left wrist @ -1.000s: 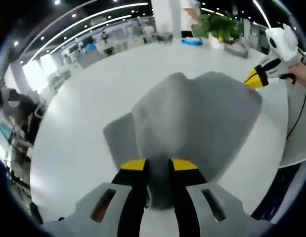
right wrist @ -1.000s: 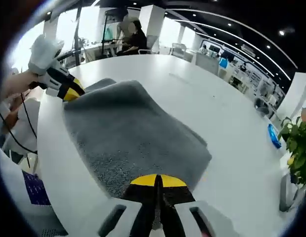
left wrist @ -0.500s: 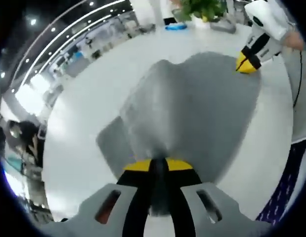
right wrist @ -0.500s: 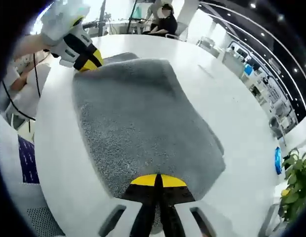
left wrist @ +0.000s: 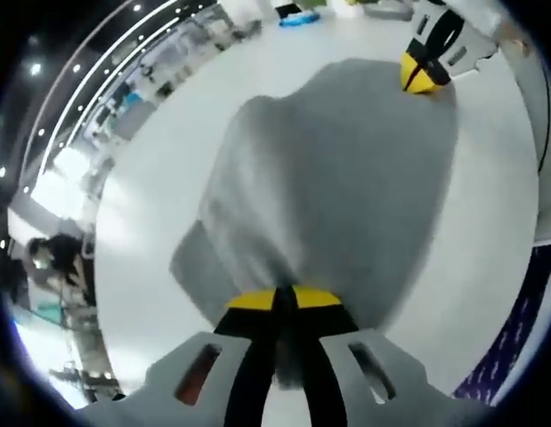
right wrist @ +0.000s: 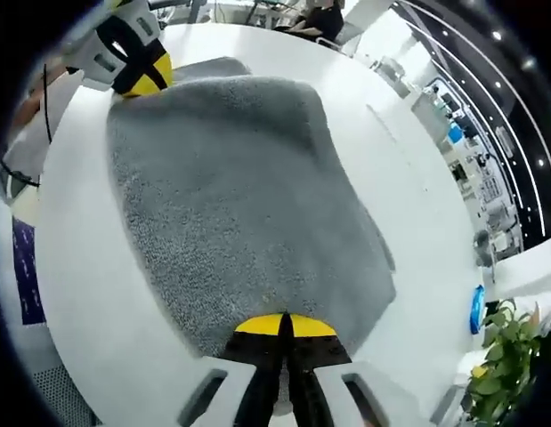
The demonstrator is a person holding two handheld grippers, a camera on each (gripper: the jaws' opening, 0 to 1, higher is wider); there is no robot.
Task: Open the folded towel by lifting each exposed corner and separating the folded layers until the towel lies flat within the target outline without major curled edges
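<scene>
Two grippers, one towel corner each.
Left gripper (left wrist: pixel 284 298) and right gripper (right wrist: pixel 285 325) jaws clamp grey towel (right wrist: pixel 239 196), raised off white worktop (left wrist: pixel 159 178); lower layer folded, flattening remains.

This looks like a large open-plan office or lab hall: long curved strips of white ceiling lights (left wrist: pixel 106 62) run over a dark ceiling, with rows of cluttered workstations and desks (right wrist: pixel 462 142) receding beneath them. The work surface is a broad round white table (right wrist: pixel 409 213) with a green leafy potted plant (right wrist: pixel 506 365) near its edge. A seated person in dark clothes (right wrist: pixel 321 20) works at a desk beyond the table, beside a thick white pillar (right wrist: pixel 364 11).
</scene>
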